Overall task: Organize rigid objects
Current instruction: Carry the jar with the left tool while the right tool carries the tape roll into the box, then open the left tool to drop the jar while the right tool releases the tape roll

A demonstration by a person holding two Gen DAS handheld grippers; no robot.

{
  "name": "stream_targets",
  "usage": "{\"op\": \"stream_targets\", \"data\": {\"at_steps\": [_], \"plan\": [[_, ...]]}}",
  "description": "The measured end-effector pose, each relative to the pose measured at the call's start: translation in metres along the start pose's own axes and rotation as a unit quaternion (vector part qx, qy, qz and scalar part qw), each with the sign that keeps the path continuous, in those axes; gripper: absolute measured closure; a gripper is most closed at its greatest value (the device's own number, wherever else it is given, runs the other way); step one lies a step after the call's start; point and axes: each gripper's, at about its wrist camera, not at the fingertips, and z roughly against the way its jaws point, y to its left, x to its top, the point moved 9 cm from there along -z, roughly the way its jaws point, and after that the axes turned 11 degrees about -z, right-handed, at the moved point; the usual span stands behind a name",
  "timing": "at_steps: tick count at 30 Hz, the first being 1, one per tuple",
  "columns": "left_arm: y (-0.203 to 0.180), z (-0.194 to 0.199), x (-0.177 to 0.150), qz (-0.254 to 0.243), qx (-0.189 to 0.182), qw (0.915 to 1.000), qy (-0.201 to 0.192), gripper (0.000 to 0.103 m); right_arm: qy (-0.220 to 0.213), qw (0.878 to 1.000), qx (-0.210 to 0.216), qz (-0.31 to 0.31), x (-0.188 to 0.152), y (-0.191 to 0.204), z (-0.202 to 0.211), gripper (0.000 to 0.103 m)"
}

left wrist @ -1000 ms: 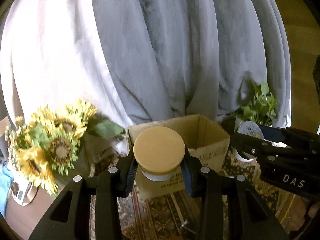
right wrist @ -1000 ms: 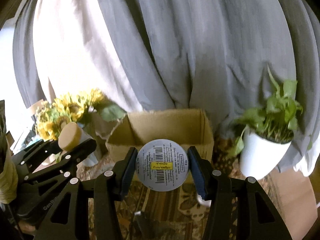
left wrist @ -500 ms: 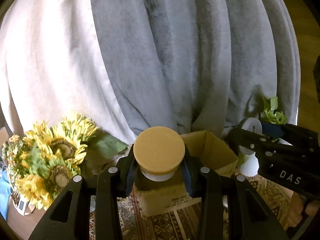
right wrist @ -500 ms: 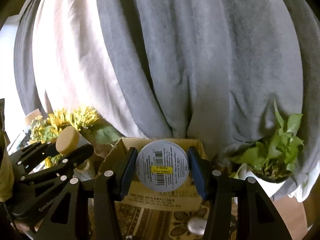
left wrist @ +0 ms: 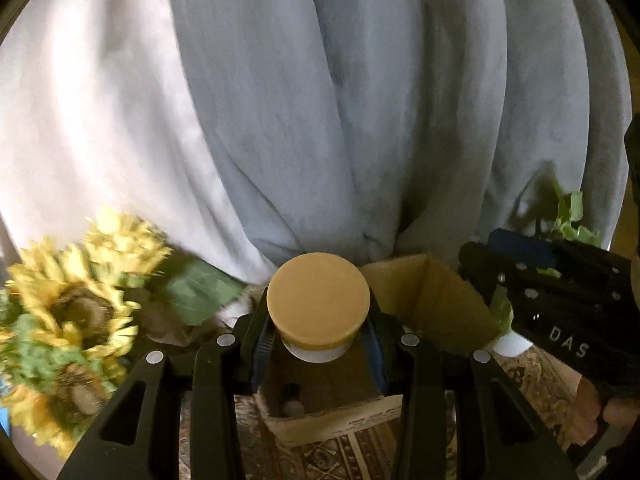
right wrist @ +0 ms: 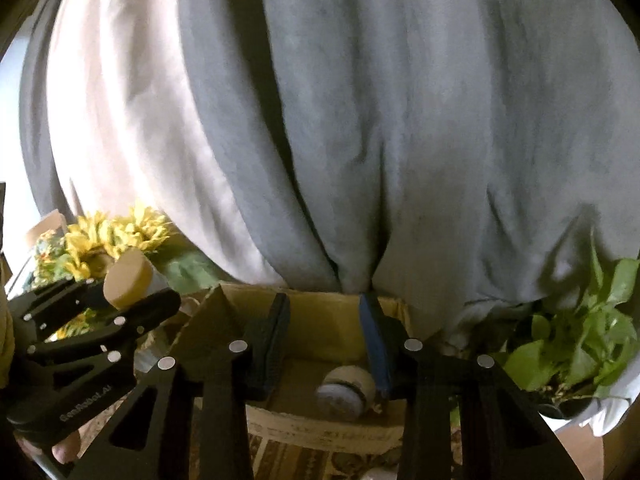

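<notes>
My left gripper is shut on a white jar with a tan lid and holds it over the open cardboard box. It also shows at the left of the right wrist view. My right gripper is open and empty above the same box. A small white jar with a grey labelled base lies on its side on the box floor between my right fingers. The right gripper shows at the right of the left wrist view.
Artificial sunflowers stand left of the box. A leafy plant in a white pot stands to its right. A grey and white curtain hangs close behind. A patterned cloth covers the table.
My right gripper has opened and the grey-based jar has dropped into the box. Both grippers have moved forward over the box. The left still holds the tan-lidded jar.
</notes>
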Motion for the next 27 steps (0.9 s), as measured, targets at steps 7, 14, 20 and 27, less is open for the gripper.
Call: {"op": "stream_targets", "data": {"at_steps": [7,14,20,27], "plan": [[-0.005,-0.040,-0.004,-0.003,-0.023,0.9977,0.063,0.063,0.020,1.000,-0.010,-0.004,0.002,-0.010,-0.020,0.065],[-0.012,-0.063,-0.016,0.003,-0.037,0.9921,0.120,0.053,0.044,0.999,-0.018,-0.014,-0.001,-0.016,-0.034,0.065],[-0.010,-0.049,-0.019,-0.003,-0.022,0.9938,0.109,0.038,0.057,0.998,-0.021,-0.023,-0.008,-0.022,-0.037,0.065],[-0.009,-0.021,-0.021,-0.029,0.011,0.9971,0.070,0.028,0.050,0.998,-0.030,-0.026,-0.017,-0.027,-0.022,0.052]]}}
